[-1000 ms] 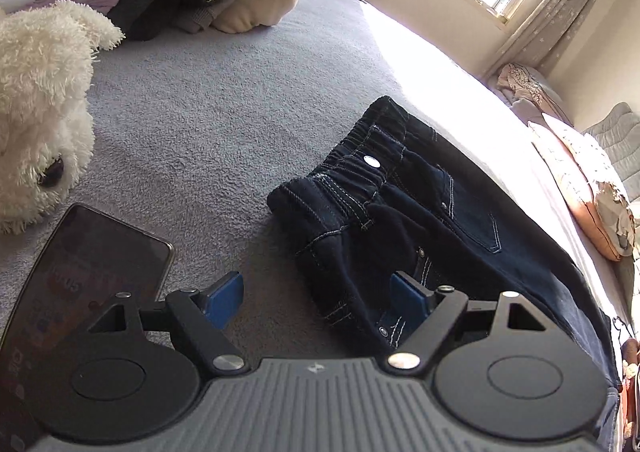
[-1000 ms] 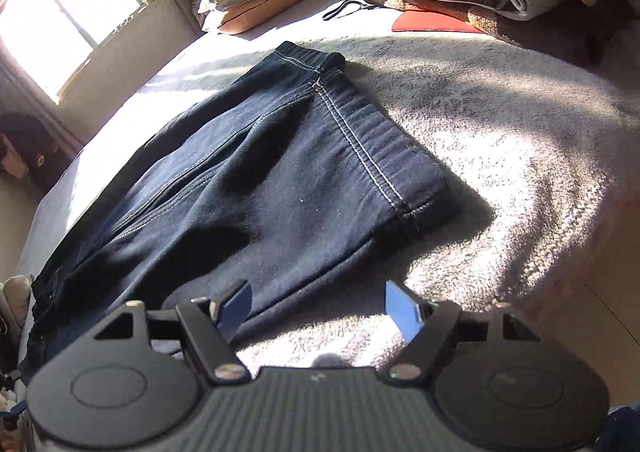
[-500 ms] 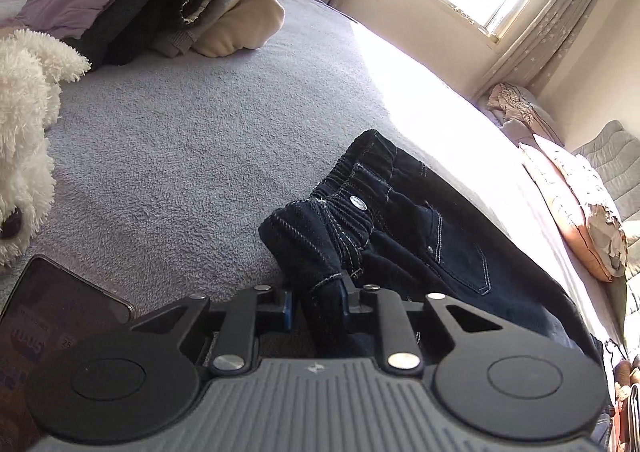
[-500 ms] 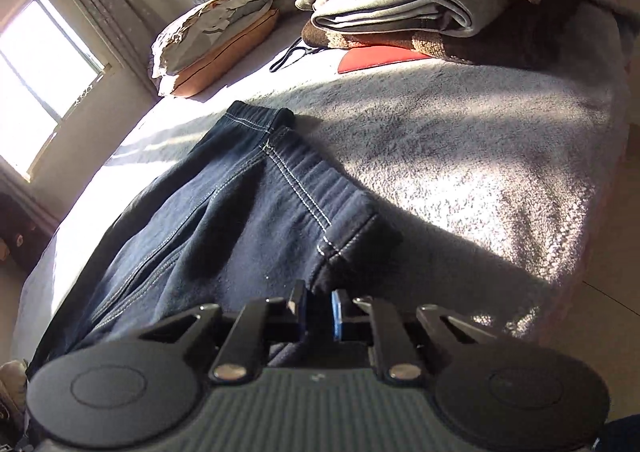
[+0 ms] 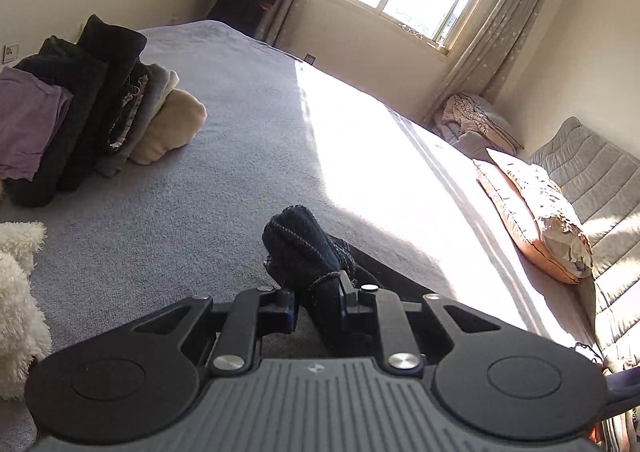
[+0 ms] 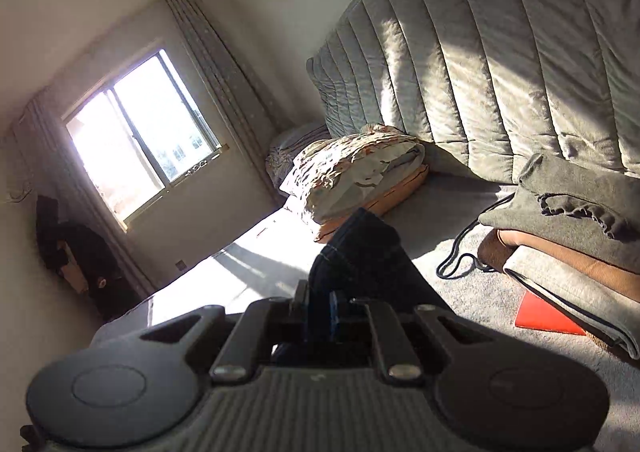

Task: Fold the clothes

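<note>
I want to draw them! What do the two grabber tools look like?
The left gripper and the right gripper look alike: a ribbed grey body, two round black discs, black linkage arms with silver bolts, and blue pads inside the fingers.

The middle of the grey bed (image 5: 224, 188) lies open; folded clothes (image 5: 92, 104) crowd its far left, pillows (image 5: 536, 208) and stacked blankets (image 6: 572, 236) its right.

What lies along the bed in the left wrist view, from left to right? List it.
White plush toy → stack of folded clothes → dark jeans clamped in the left gripper → sunlit strip of the bed → orange-edged pillow → grey padded headboard.
</note>
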Demonstrator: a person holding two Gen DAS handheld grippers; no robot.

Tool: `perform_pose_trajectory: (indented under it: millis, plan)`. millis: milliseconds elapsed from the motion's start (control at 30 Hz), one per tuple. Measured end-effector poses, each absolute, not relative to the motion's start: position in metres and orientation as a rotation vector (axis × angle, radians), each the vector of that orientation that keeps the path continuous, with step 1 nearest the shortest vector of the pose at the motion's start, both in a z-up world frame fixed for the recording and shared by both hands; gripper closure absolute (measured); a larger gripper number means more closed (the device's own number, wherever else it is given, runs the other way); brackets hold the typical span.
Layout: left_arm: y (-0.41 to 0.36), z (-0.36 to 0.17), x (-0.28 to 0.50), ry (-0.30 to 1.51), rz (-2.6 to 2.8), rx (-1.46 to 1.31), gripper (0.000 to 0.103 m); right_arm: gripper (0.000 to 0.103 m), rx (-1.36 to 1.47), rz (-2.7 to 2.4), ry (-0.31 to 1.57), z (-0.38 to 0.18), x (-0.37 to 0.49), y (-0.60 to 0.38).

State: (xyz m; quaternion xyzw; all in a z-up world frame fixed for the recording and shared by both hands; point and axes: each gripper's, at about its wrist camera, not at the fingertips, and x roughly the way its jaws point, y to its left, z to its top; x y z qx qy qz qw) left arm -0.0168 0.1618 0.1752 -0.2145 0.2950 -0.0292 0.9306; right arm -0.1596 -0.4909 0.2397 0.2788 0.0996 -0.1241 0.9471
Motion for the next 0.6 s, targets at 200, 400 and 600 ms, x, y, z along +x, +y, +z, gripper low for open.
perform_pose_trajectory:
  millis: [200,400,600]
  plan:
    - [0.153,0.131,-0.067,0.655,-0.027,-0.399,0.083,0.094,0.545,-0.231,0.212,0.210,-0.198,-0.498]
    - [0.141,0.063,-0.091,0.766,0.007,-0.314,0.082,0.093,0.743,-0.437,0.702,0.054,-0.221,-0.542]
    - [0.160,0.064,-0.094,0.769,0.029,-0.379,0.067,0.090,0.757,-0.447,0.736,0.043,-0.227,-0.545]
